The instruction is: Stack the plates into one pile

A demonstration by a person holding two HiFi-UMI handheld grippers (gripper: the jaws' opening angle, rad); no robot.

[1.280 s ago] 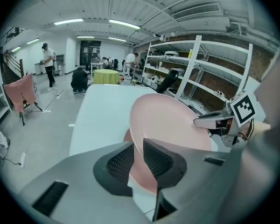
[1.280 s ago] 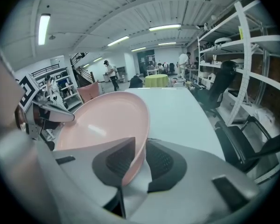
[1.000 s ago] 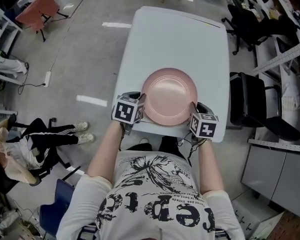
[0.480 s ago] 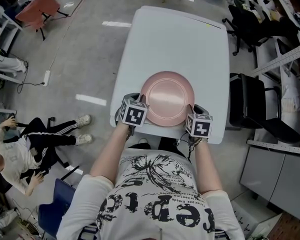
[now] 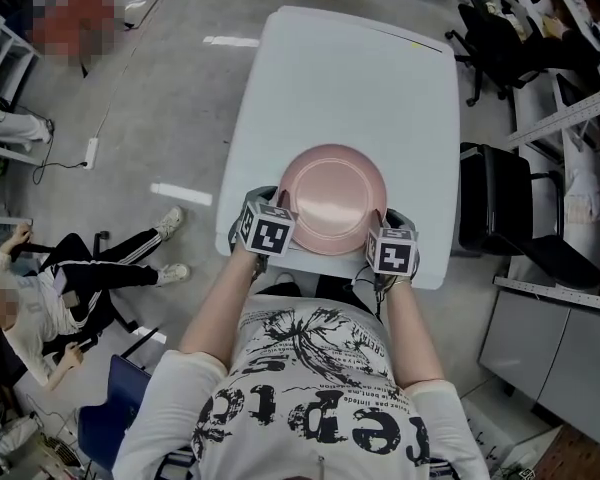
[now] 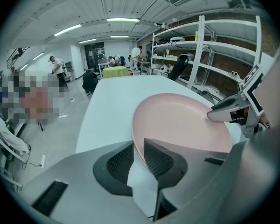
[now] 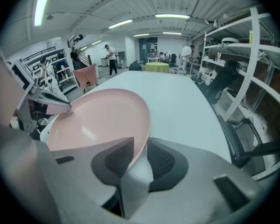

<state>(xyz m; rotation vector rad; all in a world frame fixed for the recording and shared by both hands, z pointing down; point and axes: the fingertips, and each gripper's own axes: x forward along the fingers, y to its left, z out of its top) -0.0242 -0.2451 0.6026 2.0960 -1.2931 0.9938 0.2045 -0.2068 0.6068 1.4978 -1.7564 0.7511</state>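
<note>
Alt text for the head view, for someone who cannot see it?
From above: a pink plate at the near end of a white table, its rim between the jaws of the left tool and the right tool. The right tool's jaws have just been opening.

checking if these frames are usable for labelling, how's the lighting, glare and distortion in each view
Head view: even, soft light, a faint sheen on the pink plate, mosaic patches at the left edge. Left gripper view: strong fisheye with dark corners, the shelving bows, a mosaic patch at left. Right gripper view: same fisheye, bright ceiling lights, a small glare streak on the pink plate.
</note>
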